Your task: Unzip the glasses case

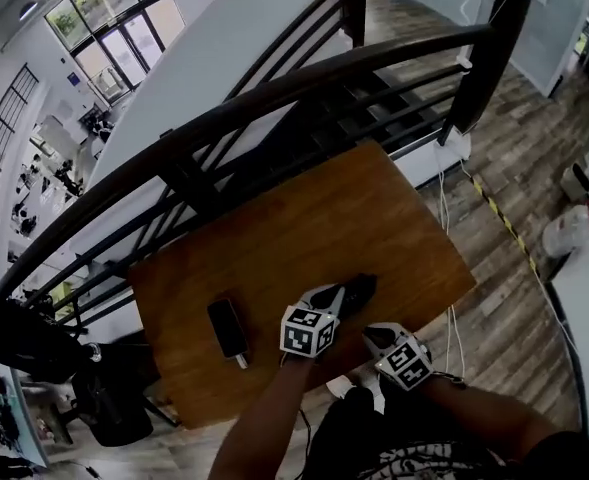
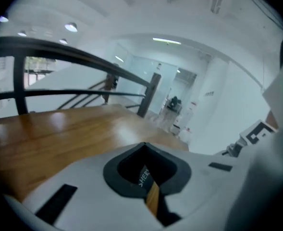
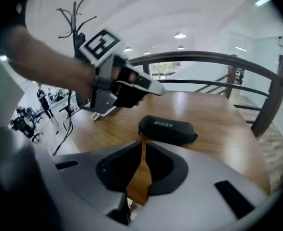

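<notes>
— the glasses case [image 1: 360,288] is seen lying flat on the wooden counter [image 1: 304,218], white print showing, and it is approached from its near side by both tools.
— how is the left hand-held gripper [image 1: 329,298] set?
— it is held just above the case, apart from it, as shown in the right gripper view. its jaws are closed to a thin slit and nothing is clamped. a bit of the case's print is glimpsed through the hollow of its dark pads [image 2: 113,176].
— and the right hand-held gripper [image 1: 377,336]?
— it is held low, just short of the case's near long side, tips pointed at it. the jaws are narrow there too, tip against tip, and only wood is seen through the gap.
— anything else around the case?
— a dark phone [image 1: 227,328] is laid well to the case's left, and a black railing [image 1: 274,93] is seen beyond the case, past the counter's far edge.
</notes>
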A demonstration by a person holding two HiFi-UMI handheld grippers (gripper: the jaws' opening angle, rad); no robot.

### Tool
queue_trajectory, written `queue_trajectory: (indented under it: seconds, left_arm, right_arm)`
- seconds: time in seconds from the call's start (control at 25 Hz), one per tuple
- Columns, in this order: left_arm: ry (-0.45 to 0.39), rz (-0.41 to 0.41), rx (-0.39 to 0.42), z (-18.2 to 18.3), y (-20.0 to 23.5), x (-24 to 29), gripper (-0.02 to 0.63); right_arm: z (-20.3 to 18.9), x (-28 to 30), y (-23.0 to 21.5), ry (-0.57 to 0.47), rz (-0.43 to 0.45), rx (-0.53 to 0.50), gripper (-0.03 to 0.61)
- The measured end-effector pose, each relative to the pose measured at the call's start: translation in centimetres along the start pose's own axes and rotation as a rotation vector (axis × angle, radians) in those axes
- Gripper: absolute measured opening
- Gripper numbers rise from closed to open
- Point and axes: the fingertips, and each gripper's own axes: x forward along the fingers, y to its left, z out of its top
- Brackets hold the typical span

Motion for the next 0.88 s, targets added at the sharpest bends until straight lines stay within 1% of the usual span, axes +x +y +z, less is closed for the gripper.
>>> queue_trajectory:
  seconds: [0.04, 0.12, 0.2, 0.28, 0.36, 0.44, 0.56, 0.72, 0.8, 0.88]
  left_arm:
    - [-0.066, 0.046, -0.003, 1.1, -0.4, -1.5, 0.005]
    - [-0.163, 0.128, 0.011, 2.5, -1.5, -4.5, 0.005]
    - [-0.238, 0.2, 0.027, 3.3, -3.1, -6.5, 0.005]
    - [-0.31, 0.269, 0.019, 4.0, -4.6, -7.6, 0.005]
    - [-0.375, 0.338, -0.006, 4.4, -6.4, -9.6, 0.005]
    - [-0.435, 0.397, -0.033, 4.9, -8.9, -12.6, 0.005]
    - [-0.498, 0.464, -0.046, 5.5, -12.9, -15.5, 0.005]
    - [-0.546, 0.545, -0.07, 5.2, -18.1, -16.2, 0.005]
    - [-0.579, 0.591, -0.054, 5.5, -20.8, -17.1, 0.005]
    - [-0.602, 0.636, -0.006, 6.0, -23.5, -18.3, 0.005]
  right_arm:
    - [0.5, -1.7, -0.8, -0.029, -0.022, 0.038, 0.022]
    - [1.8, -4.9, -2.4, -0.09, -0.06, 0.083, 0.021]
    - [3.0, -7.7, -4.1, -0.156, -0.085, 0.091, 0.014]
    - [4.0, -10.1, -6.0, -0.226, -0.099, 0.091, 0.012]
    - [5.4, -12.5, -6.5, -0.288, -0.083, 0.102, 0.011]
    - [6.7, -15.0, -5.4, -0.334, -0.045, 0.098, 0.009]
    - [8.6, -18.7, -4.1, -0.399, 0.017, 0.043, 0.009]
    - [9.5, -24.1, -4.6, -0.489, 0.074, 0.009, 0.007]
    - [9.9, -26.5, -4.8, -0.535, 0.094, -0.001, 0.006]
    - [10.1, -28.7, -4.9, -0.577, 0.1, -0.017, 0.004]
